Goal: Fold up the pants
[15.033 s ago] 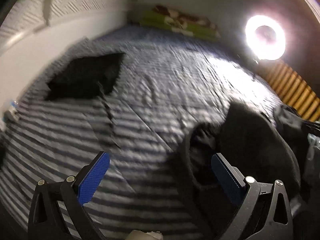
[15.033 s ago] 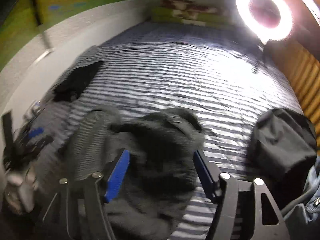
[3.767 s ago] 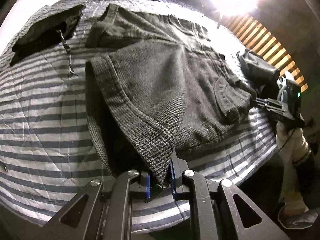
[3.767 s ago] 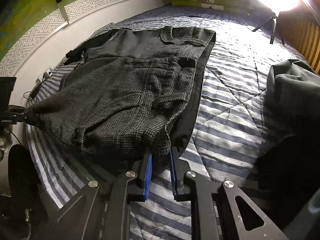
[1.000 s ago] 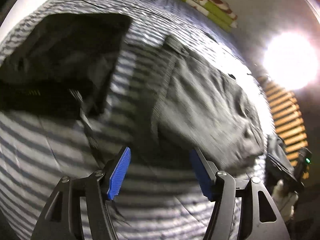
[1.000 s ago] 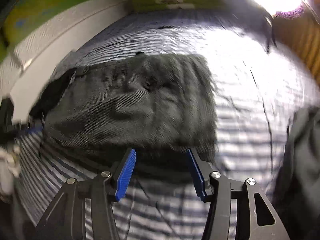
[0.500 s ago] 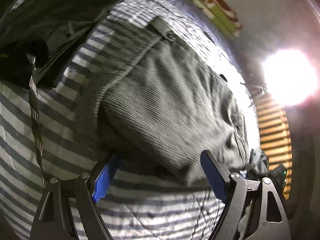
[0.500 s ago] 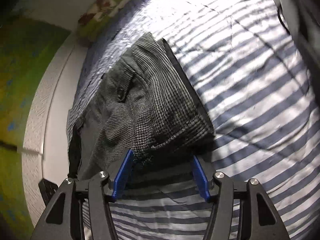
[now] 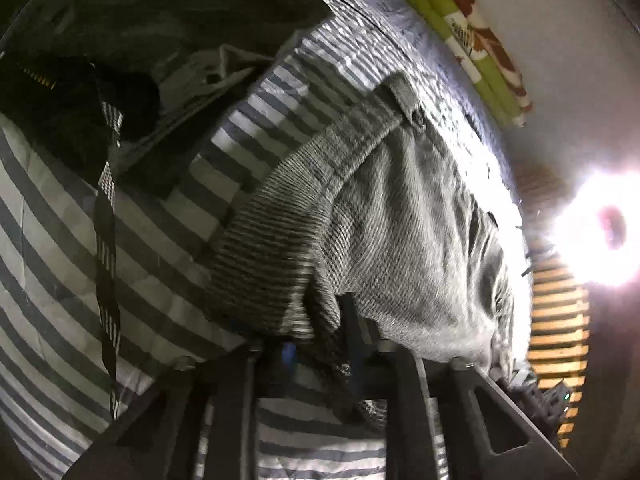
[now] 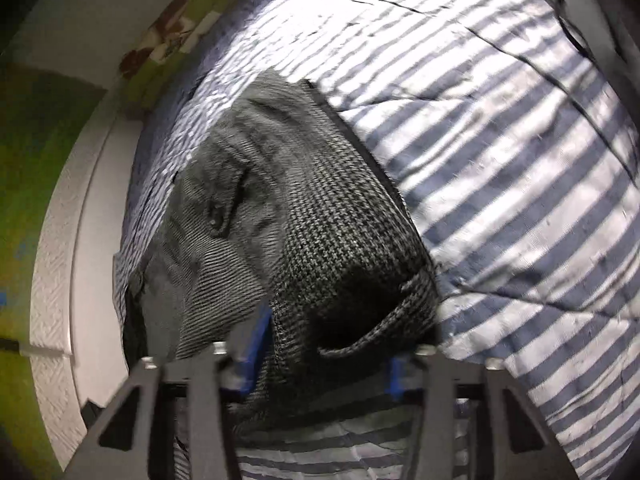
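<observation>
The left gripper [image 9: 320, 354] has its fingers drawn close on a bunched corner of the pants [image 9: 384, 224]; cloth covers the pads, so the grip itself is half hidden, but the fabric sits pinched between them. The right gripper [image 10: 324, 360] has its blue fingers [image 10: 252, 350] spread wide, with a rolled edge of the pants [image 10: 320, 232] lying in the gap between them; whether the pads press the cloth cannot be told. The pants, grey houndstooth, lie folded on the striped bed [image 10: 520, 160], waistband and button away from the left gripper. A black garment [image 9: 120, 40] with a patterned strap [image 9: 106, 240] lies beside them. A bright lamp [image 9: 596, 228] glares beyond the bed's edge, and a green pillow [image 9: 472, 40] rests along the wall.
</observation>
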Demonstrator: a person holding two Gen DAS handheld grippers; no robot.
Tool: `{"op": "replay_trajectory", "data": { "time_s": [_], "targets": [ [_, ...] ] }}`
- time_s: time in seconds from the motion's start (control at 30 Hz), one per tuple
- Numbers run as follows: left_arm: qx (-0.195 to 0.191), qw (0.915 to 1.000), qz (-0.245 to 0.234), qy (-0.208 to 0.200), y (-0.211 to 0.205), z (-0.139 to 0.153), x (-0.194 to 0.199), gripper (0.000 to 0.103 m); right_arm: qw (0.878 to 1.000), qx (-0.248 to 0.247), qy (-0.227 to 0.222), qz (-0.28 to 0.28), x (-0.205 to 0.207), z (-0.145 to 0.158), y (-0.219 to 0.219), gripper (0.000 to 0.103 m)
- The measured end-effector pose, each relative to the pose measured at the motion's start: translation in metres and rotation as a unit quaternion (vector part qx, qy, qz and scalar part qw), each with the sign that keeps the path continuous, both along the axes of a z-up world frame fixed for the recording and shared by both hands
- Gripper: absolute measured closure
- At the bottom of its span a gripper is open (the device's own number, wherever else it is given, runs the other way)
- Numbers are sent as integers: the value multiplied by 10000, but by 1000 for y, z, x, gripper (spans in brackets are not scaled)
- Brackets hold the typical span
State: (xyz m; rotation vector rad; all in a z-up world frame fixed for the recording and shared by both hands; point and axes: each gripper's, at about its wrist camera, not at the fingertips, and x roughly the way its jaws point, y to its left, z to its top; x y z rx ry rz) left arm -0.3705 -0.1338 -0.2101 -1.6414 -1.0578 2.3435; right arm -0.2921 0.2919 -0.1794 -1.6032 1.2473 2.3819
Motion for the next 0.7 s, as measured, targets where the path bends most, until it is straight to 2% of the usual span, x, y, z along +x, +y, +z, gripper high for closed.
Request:
{"op": "replay_trajectory", "data": {
  "time_s": [0.1, 0.17, 0.27, 0.4, 0.5, 0.7],
  "targets": [
    [3, 9997, -47, 232, -4, 18, 11, 96, 9998, -58, 176, 101, 1, 9, 2, 82],
    [-159, 9987, -187, 457, 4, 40, 21, 96, 9987, 241, 382, 249, 5, 28, -2, 89],
    [-285, 9965, -368, 696, 10, 64, 47, 97, 9945, 694, 638, 453, 17, 58, -8, 91],
    [-157, 9958, -473, 767, 14, 82, 101, 97, 9926, 797, 648, 653, 43, 80, 4, 92],
    [-94, 9958, -565, 718, 15, 82, 149, 97, 9893, 958, 650, 887, 74, 90, 9, 92],
    [216, 9961, -761, 384, 23, 64, 251, 97, 9899, 849, 527, 1009, 162, 86, 26, 92]
  ]
}}
